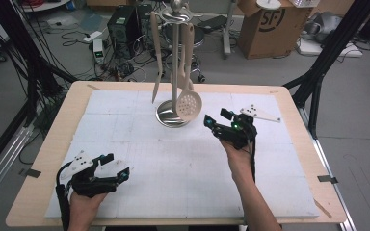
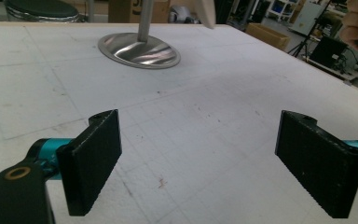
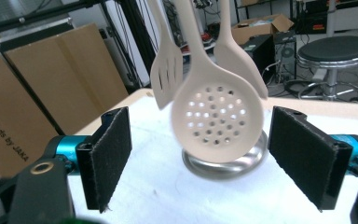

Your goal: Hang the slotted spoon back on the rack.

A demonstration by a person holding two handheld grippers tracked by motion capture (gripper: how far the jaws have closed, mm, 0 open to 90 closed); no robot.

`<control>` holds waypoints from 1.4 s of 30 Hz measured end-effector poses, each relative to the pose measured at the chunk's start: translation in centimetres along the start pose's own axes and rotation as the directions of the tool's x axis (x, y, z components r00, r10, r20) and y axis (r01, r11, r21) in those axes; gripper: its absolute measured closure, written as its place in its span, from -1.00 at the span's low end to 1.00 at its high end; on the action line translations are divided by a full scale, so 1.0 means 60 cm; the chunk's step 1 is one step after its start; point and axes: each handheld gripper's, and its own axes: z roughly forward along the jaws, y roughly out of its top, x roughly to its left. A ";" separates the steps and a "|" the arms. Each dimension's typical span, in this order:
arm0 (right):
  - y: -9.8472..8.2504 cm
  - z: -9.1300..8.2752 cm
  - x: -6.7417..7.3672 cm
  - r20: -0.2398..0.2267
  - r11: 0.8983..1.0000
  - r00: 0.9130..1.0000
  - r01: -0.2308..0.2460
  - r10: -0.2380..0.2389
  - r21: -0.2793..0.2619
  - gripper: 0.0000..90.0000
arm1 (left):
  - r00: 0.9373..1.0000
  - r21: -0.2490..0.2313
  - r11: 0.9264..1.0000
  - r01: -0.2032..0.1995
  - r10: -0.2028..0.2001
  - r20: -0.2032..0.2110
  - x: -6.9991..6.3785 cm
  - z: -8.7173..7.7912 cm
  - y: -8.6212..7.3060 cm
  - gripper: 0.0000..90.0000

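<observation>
A metal utensil stand (image 1: 173, 57) rises from a round steel base (image 1: 169, 117) at the middle back of the white mat. Pale beige utensils hang from it. The perforated skimmer (image 1: 189, 104) hangs lowest, beside a long narrow turner (image 1: 157, 57). My right gripper (image 1: 216, 118) is just right of the skimmer, open, its pads clear of it. In the right gripper view the skimmer (image 3: 216, 121) hangs ahead of the spread jaws of the right gripper (image 3: 200, 158), with a slotted spatula (image 3: 166, 77) behind. My left gripper (image 1: 118, 166) rests low at the near left, open with nothing in it.
The white mat (image 1: 139, 144) covers a wooden table (image 1: 53, 144). In the left gripper view, the left gripper (image 2: 200, 158) faces bare mat with the stand's base (image 2: 139, 50) far ahead. Boxes, a stool, cables and black frame legs stand beyond the table.
</observation>
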 end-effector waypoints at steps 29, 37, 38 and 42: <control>-0.101 -0.098 -0.023 0.025 1.000 1.000 -0.005 0.004 0.019 -0.55 | 0.999 0.021 0.999 -0.031 0.030 0.040 -0.021 0.041 0.003 -0.68; -0.123 -0.116 -0.031 0.033 0.999 0.999 0.023 -0.025 0.036 -0.57 | 0.999 -0.010 1.000 0.011 -0.011 0.052 -0.014 0.039 0.005 -0.68; -0.126 -0.118 -0.033 0.033 0.999 0.999 0.019 -0.020 0.035 -0.57 | 0.999 -0.013 1.000 0.012 -0.012 0.053 -0.013 0.038 0.005 -0.68; -0.134 -0.123 -0.037 0.037 0.999 0.999 0.020 -0.021 0.028 -0.57 | 0.999 -0.020 1.000 0.018 -0.017 0.044 -0.010 0.035 0.006 -0.68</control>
